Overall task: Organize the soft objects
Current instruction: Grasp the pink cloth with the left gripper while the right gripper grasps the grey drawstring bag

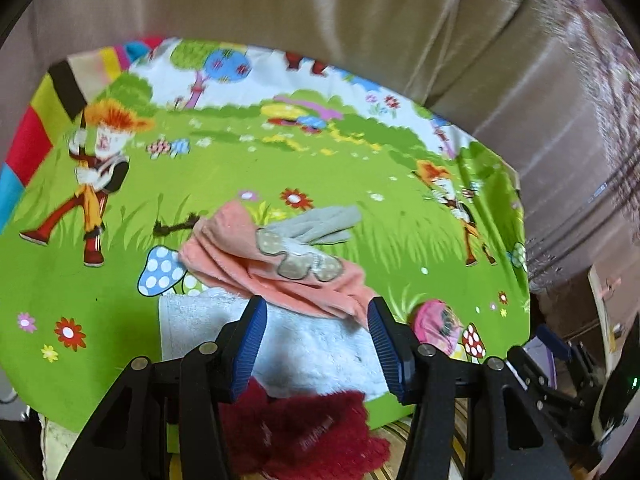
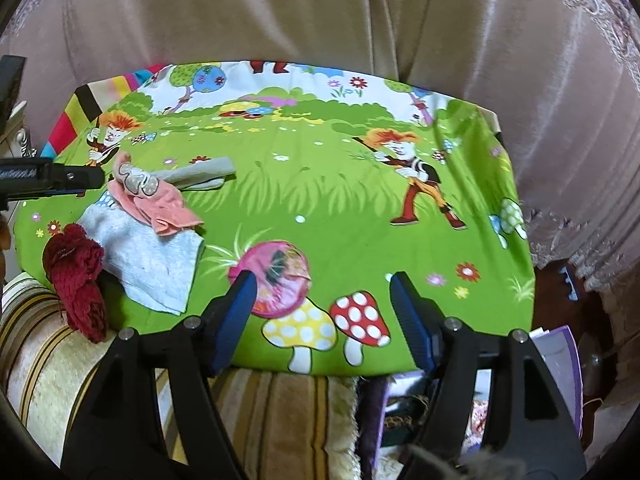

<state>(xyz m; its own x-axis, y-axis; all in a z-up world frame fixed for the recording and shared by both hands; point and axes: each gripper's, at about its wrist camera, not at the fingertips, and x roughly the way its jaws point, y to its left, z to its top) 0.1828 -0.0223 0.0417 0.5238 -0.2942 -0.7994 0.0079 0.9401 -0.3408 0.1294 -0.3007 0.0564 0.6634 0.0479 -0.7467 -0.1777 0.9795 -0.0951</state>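
Satin-smooth beige curtains (image 2: 320, 12) hang in broad folds behind everything. Below them lies one bright green cartoon cloth (image 2: 320, 208), flat and printed with mushrooms, flowers and red-haired figures, covering the work surface. A striped plush cushion (image 2: 272, 412) shows under its near edge.

Five soft things sit on the cloth, four of them clustered at its near left side. One pale blue terry towel (image 1: 320, 344), fluffy and roughly rectangular, lies lowest. One peach fleece cloth (image 1: 240, 256) with grey appliqué patches is crumpled across the towel's far edge, and one grey glove-like piece (image 1: 324, 224) pokes out from beneath it; its exact shape is hard to make out. One dark red chunky knit (image 2: 76, 272), lumpy and ribbed, droops over the cloth's near edge, touching the towel. One round pink pouch (image 2: 276, 280), glossy and wrinkled, lies apart to the right.

Left gripper (image 1: 316, 320) hovers above the towel, fingers spread wide, holding nothing. Right gripper (image 2: 322, 296) hovers near the pouch, equally wide and empty.
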